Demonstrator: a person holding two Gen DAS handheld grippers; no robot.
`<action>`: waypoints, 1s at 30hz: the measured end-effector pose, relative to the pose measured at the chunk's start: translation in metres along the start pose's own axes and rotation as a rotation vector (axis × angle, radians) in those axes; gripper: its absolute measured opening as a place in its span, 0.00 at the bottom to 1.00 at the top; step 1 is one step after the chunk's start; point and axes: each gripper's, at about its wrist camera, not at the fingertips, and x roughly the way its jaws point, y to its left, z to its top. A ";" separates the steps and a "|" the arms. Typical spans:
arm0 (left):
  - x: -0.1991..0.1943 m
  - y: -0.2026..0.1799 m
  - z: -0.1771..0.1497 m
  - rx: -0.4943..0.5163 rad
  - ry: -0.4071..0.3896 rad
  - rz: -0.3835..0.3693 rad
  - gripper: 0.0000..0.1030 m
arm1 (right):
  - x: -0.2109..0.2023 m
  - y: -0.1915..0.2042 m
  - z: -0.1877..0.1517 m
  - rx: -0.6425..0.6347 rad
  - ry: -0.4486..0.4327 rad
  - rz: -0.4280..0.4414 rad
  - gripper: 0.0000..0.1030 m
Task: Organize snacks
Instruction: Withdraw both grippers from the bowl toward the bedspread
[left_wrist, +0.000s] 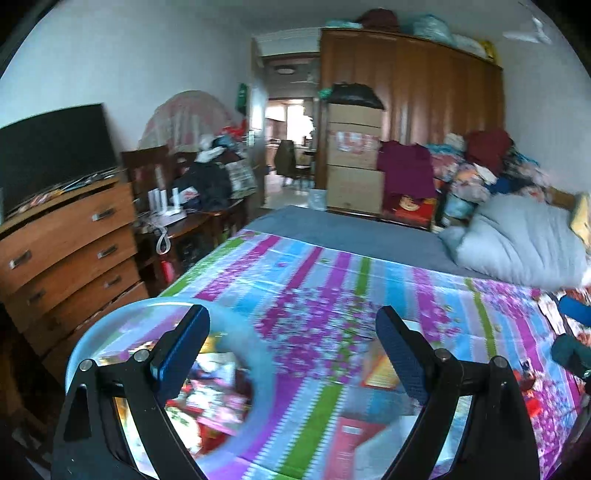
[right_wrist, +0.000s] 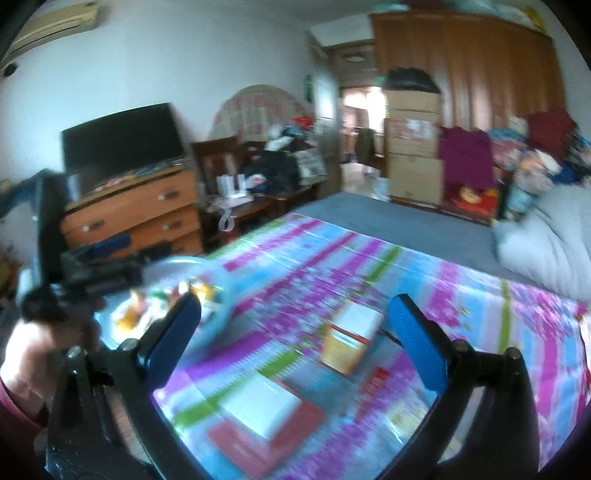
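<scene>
One blue basin of snack packets, two snack boxes on the bedspread, two pillows

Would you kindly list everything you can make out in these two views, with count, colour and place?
basin: one, light blue, near left on the bed, snack packets inside
snack boxes: at least two, one yellow-orange and white, one red and white, on the sheet; blurred
sheet: one, purple, blue and green stripes, over the bed
pillow: one, pale grey, right of the bed
television: one, black, on the dresser
dresser: one, brown wood, left of the bed
wardrobe: one, brown, far wall
cardboard boxes: stack, tan, before the wardrobe
left hand-held gripper: black with blue pads, open, empty
right hand-held gripper: same, jaws opening, nothing gripped
hand: one, holding the left tool
</scene>
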 end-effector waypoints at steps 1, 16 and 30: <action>-0.001 -0.013 -0.001 0.013 0.003 -0.012 0.90 | -0.004 -0.011 -0.007 0.021 0.004 -0.018 1.00; -0.026 -0.247 -0.084 0.222 0.091 -0.394 0.93 | -0.053 -0.164 -0.161 0.266 0.177 -0.317 1.00; 0.116 -0.303 -0.273 0.269 0.538 -0.305 0.98 | -0.002 -0.225 -0.300 0.407 0.431 -0.474 1.00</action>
